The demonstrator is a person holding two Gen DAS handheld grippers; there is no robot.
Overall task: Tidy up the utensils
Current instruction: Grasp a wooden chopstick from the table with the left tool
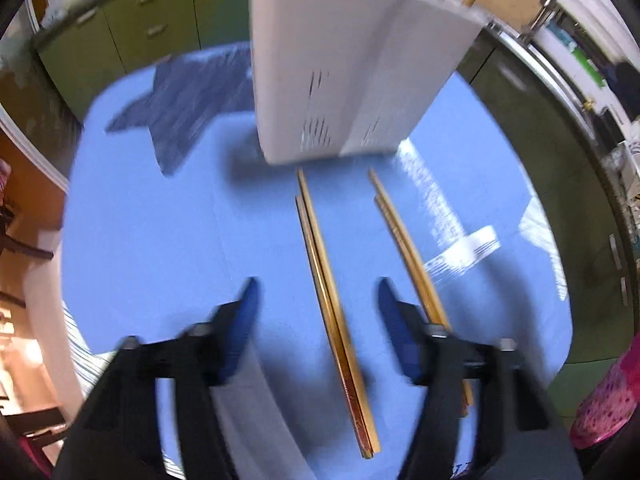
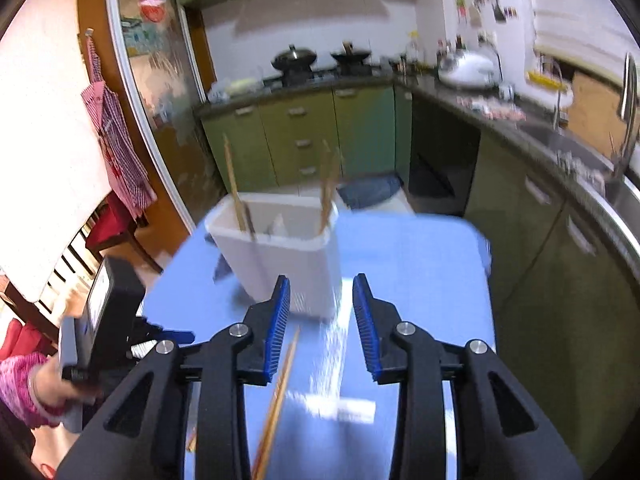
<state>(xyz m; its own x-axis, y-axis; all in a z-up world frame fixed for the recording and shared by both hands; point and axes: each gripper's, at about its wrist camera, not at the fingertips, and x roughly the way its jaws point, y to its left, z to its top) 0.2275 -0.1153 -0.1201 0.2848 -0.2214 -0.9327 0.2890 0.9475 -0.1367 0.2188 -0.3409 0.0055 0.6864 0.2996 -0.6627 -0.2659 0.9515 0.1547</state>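
Observation:
Two pairs of wooden chopsticks lie side by side on the blue table (image 1: 160, 240). One pair (image 1: 332, 304) runs between the blue pads of my left gripper (image 1: 316, 292), which hovers open above it without touching it. The other pair (image 1: 400, 236) passes under the right finger. A white utensil holder (image 1: 344, 72) stands just beyond their tips, with several chopsticks (image 2: 234, 184) upright in it. My right gripper (image 2: 322, 280) is open and empty in front of the holder (image 2: 280, 256). A chopstick pair (image 2: 280, 392) lies on the table below its left finger.
A dark blue cloth (image 1: 188, 108) lies at the table's far corner. Green cabinets (image 2: 296, 136) and a counter with a sink (image 2: 624, 184) ring the table. A person's hand in a pink sleeve (image 2: 20, 380) holds the other gripper at the left.

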